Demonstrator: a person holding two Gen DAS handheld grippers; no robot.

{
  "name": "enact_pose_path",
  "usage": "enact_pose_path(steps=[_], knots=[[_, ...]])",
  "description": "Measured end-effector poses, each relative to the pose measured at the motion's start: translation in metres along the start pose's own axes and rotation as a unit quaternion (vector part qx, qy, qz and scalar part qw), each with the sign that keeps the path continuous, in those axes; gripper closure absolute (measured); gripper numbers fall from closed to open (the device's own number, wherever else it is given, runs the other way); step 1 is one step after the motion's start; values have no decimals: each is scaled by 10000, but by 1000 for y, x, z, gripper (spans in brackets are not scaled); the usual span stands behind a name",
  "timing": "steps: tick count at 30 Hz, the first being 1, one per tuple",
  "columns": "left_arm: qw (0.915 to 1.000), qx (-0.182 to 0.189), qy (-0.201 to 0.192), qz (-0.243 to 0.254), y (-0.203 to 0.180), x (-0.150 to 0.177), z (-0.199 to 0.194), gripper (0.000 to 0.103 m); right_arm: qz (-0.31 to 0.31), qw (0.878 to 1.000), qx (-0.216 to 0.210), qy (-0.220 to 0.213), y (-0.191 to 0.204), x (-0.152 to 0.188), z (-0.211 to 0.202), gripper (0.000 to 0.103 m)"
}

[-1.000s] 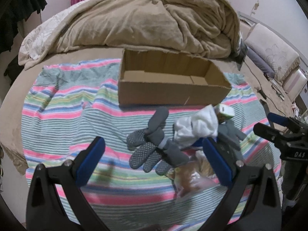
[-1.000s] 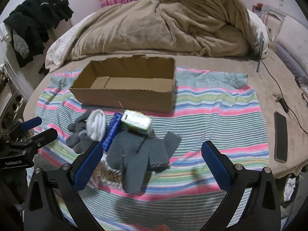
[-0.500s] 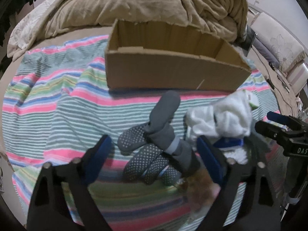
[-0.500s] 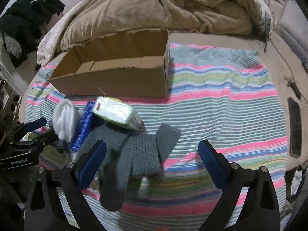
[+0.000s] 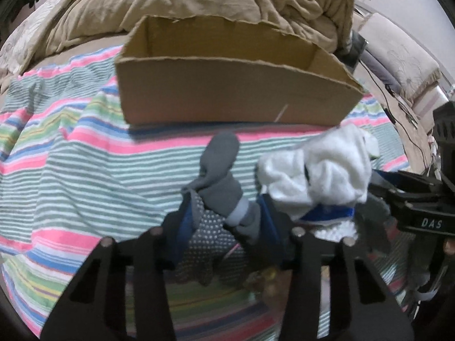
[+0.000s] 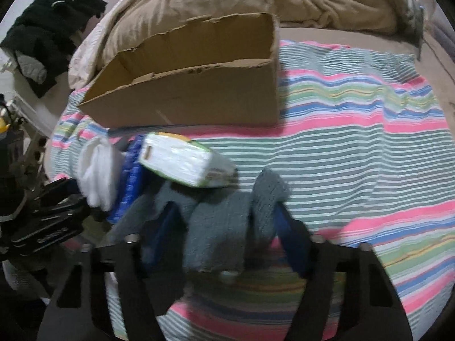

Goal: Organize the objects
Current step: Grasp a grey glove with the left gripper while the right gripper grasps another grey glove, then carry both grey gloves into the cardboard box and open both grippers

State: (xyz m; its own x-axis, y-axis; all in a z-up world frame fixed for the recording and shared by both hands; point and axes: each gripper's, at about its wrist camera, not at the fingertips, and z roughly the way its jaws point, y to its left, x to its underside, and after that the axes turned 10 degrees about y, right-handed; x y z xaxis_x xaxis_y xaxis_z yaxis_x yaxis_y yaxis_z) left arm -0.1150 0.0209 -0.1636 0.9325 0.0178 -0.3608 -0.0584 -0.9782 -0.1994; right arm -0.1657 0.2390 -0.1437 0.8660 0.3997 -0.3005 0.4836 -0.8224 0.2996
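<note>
Left gripper clenched on dotted grey glove, right gripper on knitted grey glove.

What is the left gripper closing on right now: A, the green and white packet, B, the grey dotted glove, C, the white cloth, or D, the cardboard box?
B: in the left wrist view the left gripper has its blue pads pressed in on either side of the grey dotted glove, while the white cloth lies off to its right and the cardboard box stands beyond, untouched.
</note>
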Motion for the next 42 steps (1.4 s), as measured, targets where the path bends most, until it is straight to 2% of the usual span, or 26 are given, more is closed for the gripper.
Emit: enact_pose_path(steps=[2, 8, 15, 29, 42], knots=[[10000, 93, -9, -3, -1, 0, -1, 65, -59, 10000, 13, -15, 3, 2, -1, 51], [9996, 259, -102, 64, -6, 3, -12, 70, -71, 9998, -41, -169, 2, 7, -16, 75], [9987, 350, -381, 30, -7, 6, -41, 71, -158, 9989, 9, -450, 8, 15, -43, 86], [9941, 381, -994, 190, -10, -2, -99, 71, -305, 9933, 129, -1107, 19, 12, -105, 89], [9891, 544, -1314, 393, -15, -39, -124, 71, -455, 9851, 239, -1642, 18, -14, -145, 89]])
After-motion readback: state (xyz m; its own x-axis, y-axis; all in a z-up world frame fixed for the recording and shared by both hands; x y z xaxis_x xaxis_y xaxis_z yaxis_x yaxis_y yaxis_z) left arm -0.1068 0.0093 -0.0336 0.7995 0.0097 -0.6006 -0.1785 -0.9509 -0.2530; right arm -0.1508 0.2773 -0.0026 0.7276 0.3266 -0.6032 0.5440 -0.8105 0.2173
